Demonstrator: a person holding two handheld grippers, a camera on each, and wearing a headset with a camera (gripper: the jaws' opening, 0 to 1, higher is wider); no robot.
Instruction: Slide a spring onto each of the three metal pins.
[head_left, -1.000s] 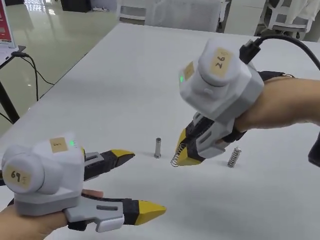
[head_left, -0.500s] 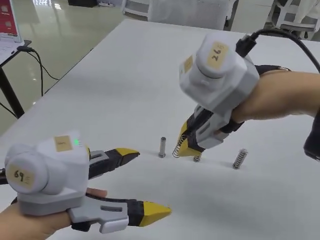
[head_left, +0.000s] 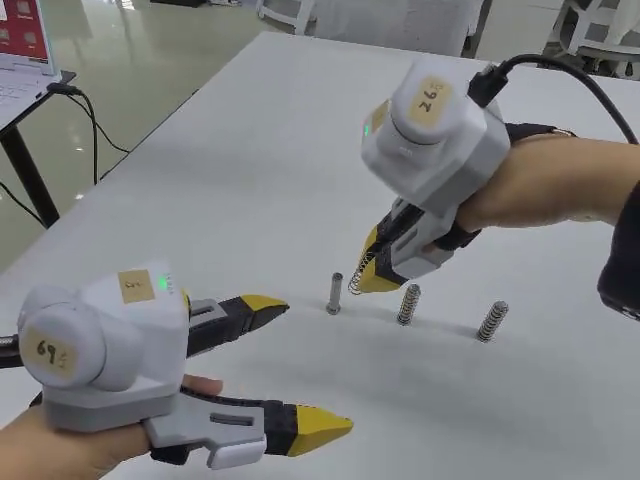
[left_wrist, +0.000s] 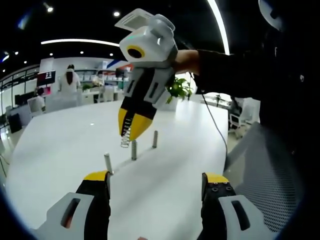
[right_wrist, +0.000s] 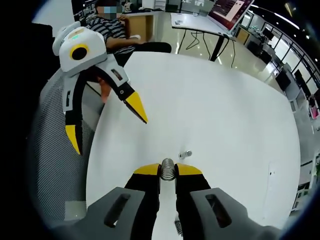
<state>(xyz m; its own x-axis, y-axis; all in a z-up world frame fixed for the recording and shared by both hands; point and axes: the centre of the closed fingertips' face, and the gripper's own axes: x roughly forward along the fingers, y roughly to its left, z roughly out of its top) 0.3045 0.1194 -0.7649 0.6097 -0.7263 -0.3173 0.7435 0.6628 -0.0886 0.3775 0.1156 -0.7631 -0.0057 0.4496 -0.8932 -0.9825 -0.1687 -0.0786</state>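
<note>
My right gripper (head_left: 366, 276) is shut on a small steel spring (head_left: 357, 276), holding it just above and right of a bare metal pin (head_left: 334, 293) that stands upright on the white table (head_left: 250, 170). Two more pins, each with a spring on it (head_left: 408, 304) (head_left: 490, 320), stand to its right. In the right gripper view the spring (right_wrist: 168, 170) sits between the tips, with the bare pin (right_wrist: 186, 154) just beyond. My left gripper (head_left: 300, 365) hovers open and empty at the near left. The left gripper view looks across the bare pin (left_wrist: 107, 162) at the right gripper (left_wrist: 134, 125) and its spring (left_wrist: 125, 136).
A black cable (head_left: 570, 70) runs from the right gripper over the hand. The table's left edge (head_left: 130, 150) drops to the floor, where a side desk with a laptop (head_left: 25, 50) stands. A mesh chair (right_wrist: 60, 150) is near the left gripper.
My right gripper has lifted off the table with the spring in it, uncovering the middle sprung pin, and now holds it beside the bare pin's top. The left gripper has stayed put.
</note>
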